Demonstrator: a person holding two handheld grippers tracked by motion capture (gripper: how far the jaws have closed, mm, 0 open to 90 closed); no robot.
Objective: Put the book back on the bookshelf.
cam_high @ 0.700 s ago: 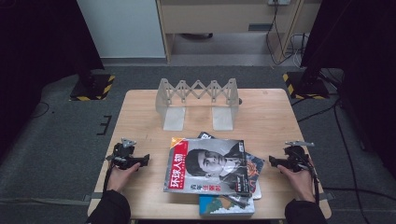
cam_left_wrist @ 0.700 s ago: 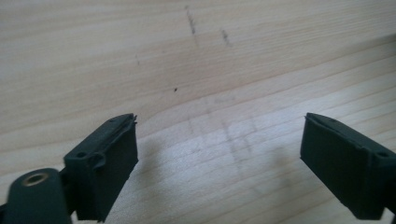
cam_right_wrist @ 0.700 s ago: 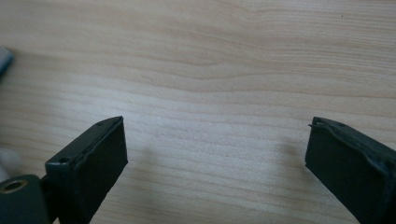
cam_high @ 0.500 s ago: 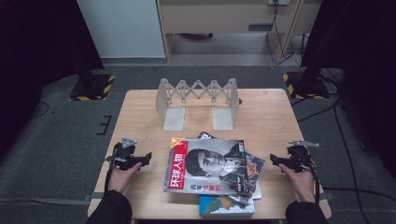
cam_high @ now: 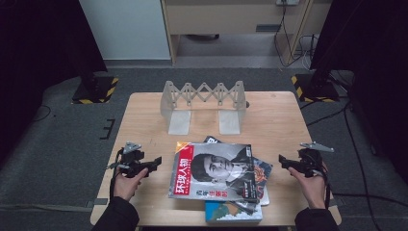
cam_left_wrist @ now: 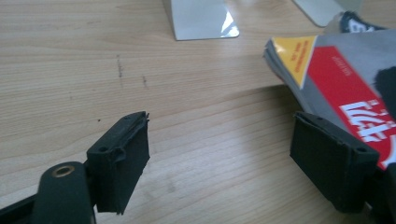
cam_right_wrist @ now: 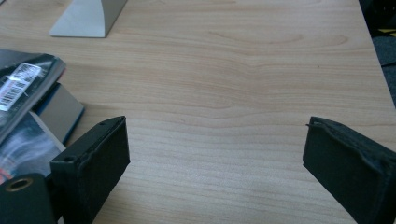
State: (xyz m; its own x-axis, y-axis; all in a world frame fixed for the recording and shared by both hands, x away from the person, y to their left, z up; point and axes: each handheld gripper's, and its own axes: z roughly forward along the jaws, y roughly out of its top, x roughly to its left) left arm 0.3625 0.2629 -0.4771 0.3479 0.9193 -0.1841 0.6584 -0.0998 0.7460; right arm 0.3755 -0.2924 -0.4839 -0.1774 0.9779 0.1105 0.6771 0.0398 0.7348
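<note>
Both grippers low over the table [cam_high: 144, 120], flanking the pile of magazines [cam_high: 219, 180] at the near middle: left gripper [cam_high: 155, 163] just beside the top magazine [cam_high: 211, 171], right gripper [cam_high: 284, 162] a little off the pile's other edge. Jaws wide apart on both, nothing between the pads, bare wood behind them in each gripper view. In the left gripper view, top magazine's red-and-yellow corner [cam_left_wrist: 327, 70] sits just past the right-hand pad [cam_left_wrist: 334, 165], so that gripper looks aimed at the spine edge. Risks: pile is fanned and uneven, so pinching from the side could catch several covers at once or skid the whole stack across the table; glossy cover likely slips from a shallow grip; a thin floppy magazine held by one edge will sag and may fold. Expanding bookend rack [cam_high: 204, 103] stands at the far side, well apart from the pile, so a long carry with a limp load. Hard to tell: how many magazines lie under the top one, whether the bottom one [cam_high: 233, 211] overhangs the near table edge, and the pile's thickness at the spine. Left gripper's right-hand pad partly cut off by the frame.
</note>
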